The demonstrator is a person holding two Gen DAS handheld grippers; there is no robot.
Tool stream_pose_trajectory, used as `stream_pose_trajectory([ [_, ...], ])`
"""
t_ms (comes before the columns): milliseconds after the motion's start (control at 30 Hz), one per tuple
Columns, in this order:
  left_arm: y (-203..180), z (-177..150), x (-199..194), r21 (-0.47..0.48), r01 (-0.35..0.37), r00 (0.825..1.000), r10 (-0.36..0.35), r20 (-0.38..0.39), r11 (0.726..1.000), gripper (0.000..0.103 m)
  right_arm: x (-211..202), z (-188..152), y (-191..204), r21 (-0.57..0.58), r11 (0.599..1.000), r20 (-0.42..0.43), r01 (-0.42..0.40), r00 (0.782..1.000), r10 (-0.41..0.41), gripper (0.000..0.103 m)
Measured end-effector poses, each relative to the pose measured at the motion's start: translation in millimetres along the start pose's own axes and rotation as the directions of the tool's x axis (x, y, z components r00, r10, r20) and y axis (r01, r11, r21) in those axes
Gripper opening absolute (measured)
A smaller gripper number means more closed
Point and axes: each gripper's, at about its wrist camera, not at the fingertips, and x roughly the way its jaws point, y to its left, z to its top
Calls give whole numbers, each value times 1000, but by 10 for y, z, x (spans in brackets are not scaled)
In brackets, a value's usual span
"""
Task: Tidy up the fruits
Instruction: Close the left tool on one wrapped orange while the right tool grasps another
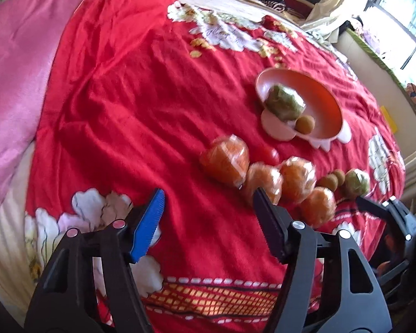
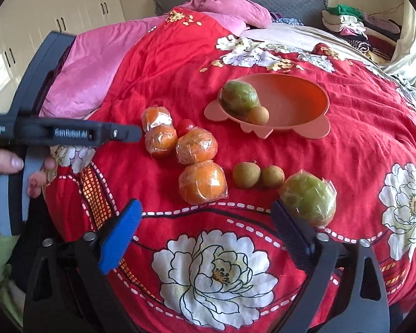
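Note:
A pink bowl (image 2: 299, 116) sits on a red flowered bedspread (image 2: 360, 144) and holds a wrapped green fruit (image 2: 240, 95) and a small brown fruit (image 2: 258, 115). In front of it lie several wrapped oranges (image 2: 203, 183), a red tomato (image 2: 185, 126), two small brown fruits (image 2: 246, 174) and another wrapped green fruit (image 2: 307, 195). My right gripper (image 2: 205, 216) is open and empty, just short of the nearest orange. My left gripper (image 1: 208, 205) is open and empty, left of the oranges (image 1: 226, 161). The bowl also shows in the left wrist view (image 1: 330, 113).
A pink blanket (image 2: 97, 63) lies along the bed's left side. Folded clothes (image 2: 346, 19) are piled at the far right by the headboard. The left gripper's body (image 2: 55, 133) and the hand that holds it reach in from the left. A window (image 1: 407, 14) is at right.

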Motion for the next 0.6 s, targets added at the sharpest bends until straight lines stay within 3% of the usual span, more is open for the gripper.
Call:
stream_pose_trajectory([
  [133, -1, 117, 74, -30, 61, 998, -62, -21, 998, 50, 32, -1, -7, 3, 1000, -7, -13, 1000, 13, 75],
  [267, 0, 211, 172, -56, 88, 995, -90, -40, 995, 49, 46, 10, -11, 0, 1000, -8, -30, 1000, 30, 67],
  [333, 8, 258, 210, -68, 109, 992, -113, -48, 992, 42, 55, 18, 1, -6, 999, -7, -36, 999, 36, 64],
  [433, 5, 310, 264, -77, 108, 992, -113, -64, 991, 39, 93, 26, 2, -10, 999, -12, -40, 999, 40, 56],
  [600, 18, 333, 346, -80, 110, 990, -117, -84, 991, 37, 184, 48, -8, -18, 999, -25, -43, 999, 42, 52],
])
